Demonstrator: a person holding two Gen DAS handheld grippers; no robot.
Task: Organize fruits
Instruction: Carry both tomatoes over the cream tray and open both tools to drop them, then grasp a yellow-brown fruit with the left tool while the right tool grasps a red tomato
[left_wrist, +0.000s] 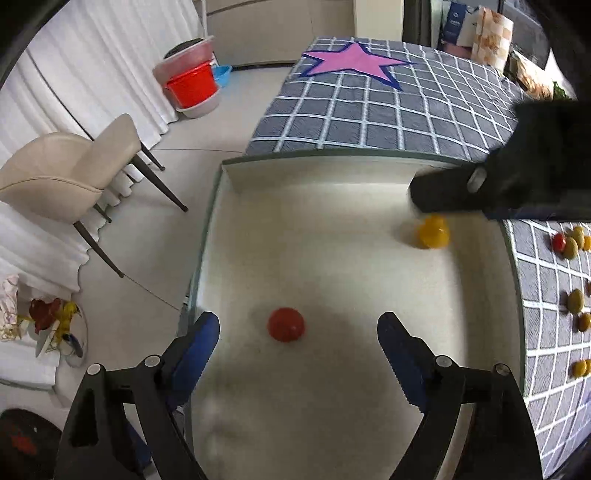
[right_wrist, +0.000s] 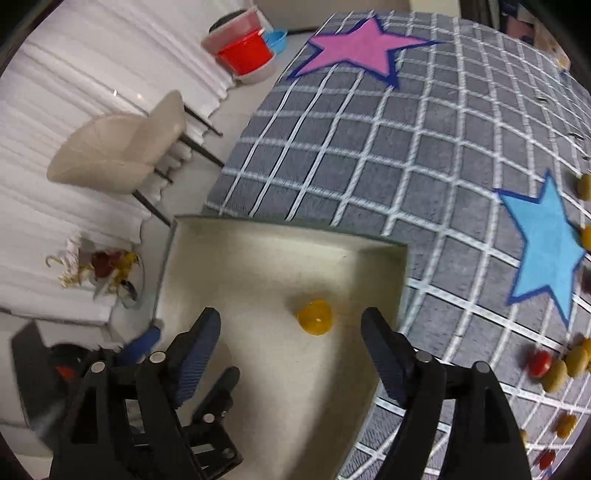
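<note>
A pale tiled floor with white pleated curtains (left_wrist: 92, 66) and a beige upholstered chair (left_wrist: 70, 177) lies left of the counter, which is covered by a grey cloth with a white grid (left_wrist: 388, 110) bearing a pink star (left_wrist: 354, 62) at its far end and, in the right wrist view, a light blue star (right_wrist: 546, 243). A shallow cream rectangular tray (left_wrist: 332, 173) sits at the counter's left edge.

The left claw (left_wrist: 298, 334) hangs over the tray's near part with its blue-padded fingers spread wide; a small round red fruit (left_wrist: 286, 324) lies on the tray floor between them, touching neither pad. The right claw (right_wrist: 291, 328) is likewise spread over the tray's far right corner, and a small round yellow fruit (right_wrist: 314, 317) rests on the tray floor between its fingers, apart from both.

On the cloth right of the tray lie scattered small fruits, red, olive-green and orange (left_wrist: 570, 242). Stacked red and clear plastic tubs (left_wrist: 192, 85) stand on the floor far left.
</note>
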